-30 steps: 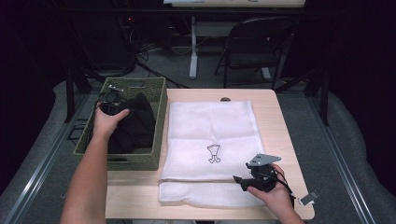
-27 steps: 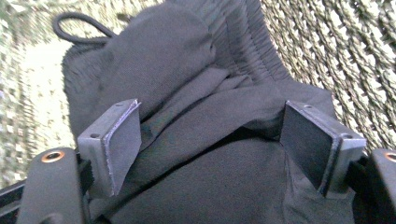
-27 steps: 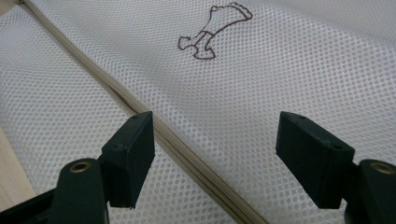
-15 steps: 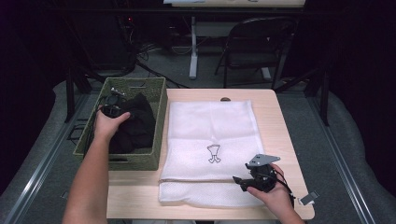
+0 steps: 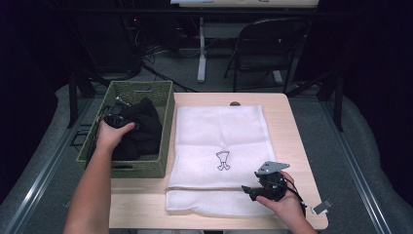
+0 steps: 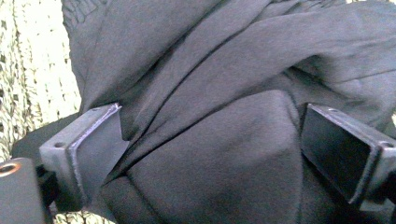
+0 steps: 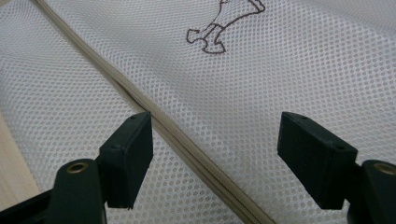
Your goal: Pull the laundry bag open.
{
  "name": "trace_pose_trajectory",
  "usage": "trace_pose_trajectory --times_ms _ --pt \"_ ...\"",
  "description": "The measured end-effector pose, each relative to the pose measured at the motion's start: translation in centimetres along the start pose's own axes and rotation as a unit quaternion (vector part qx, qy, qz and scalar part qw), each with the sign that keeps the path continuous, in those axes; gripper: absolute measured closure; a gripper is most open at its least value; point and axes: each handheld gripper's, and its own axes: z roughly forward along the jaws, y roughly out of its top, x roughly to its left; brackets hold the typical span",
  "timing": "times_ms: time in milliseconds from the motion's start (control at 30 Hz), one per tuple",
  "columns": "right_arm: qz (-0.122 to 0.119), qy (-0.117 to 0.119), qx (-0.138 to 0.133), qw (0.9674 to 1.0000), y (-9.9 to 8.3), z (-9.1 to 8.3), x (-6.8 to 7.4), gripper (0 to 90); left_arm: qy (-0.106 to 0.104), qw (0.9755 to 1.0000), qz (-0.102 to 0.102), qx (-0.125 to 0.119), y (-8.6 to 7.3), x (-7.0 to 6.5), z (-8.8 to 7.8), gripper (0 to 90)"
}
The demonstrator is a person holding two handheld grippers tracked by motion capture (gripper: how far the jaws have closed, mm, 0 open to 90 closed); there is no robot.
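Black garment (image 5: 141,129) lies bunched in the woven basket (image 5: 141,168), your left gripper (image 6: 205,154) with jaws just widened around a fold, not pinching. Close shallow and it slips free; your right gripper (image 7: 215,163) hangs unclenched over the mesh bag (image 5: 219,141).

A woven rectangular basket (image 5: 139,168) sits at the left edge of the light wooden table (image 5: 292,126), and a crumpled dark cloth (image 5: 142,127) lies inside it. Just right of the basket, a white mesh laundry bag (image 5: 221,131) lies flat across the middle of the table. Behind the table, on the floor, stands a dark folding chair (image 5: 265,46).
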Motion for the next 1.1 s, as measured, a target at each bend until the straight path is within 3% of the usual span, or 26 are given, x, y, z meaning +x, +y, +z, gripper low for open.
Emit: trace_pose_trajectory --times_ms 333,767,1000,1100 --pt "0.001 0.003 0.008 1.0 -0.1 0.3 0.0 25.5 -0.002 0.9999 -0.005 0.014 -0.5 -0.2 0.7 2.1" --pt "0.002 0.004 0.013 0.9999 -0.1 0.4 0.0 24.7 0.016 0.9993 -0.005 0.032 -0.7 -0.7 1.1 0.2" --pt "0.003 0.004 0.014 0.9999 -0.1 0.4 0.0 24.7 0.023 0.9993 -0.027 0.011 -1.4 -0.7 1.2 0.1" --pt "0.003 0.005 0.014 0.9999 -0.1 0.4 0.0 24.7 0.028 0.9991 -0.027 0.014 -1.5 -0.9 1.1 0.1"
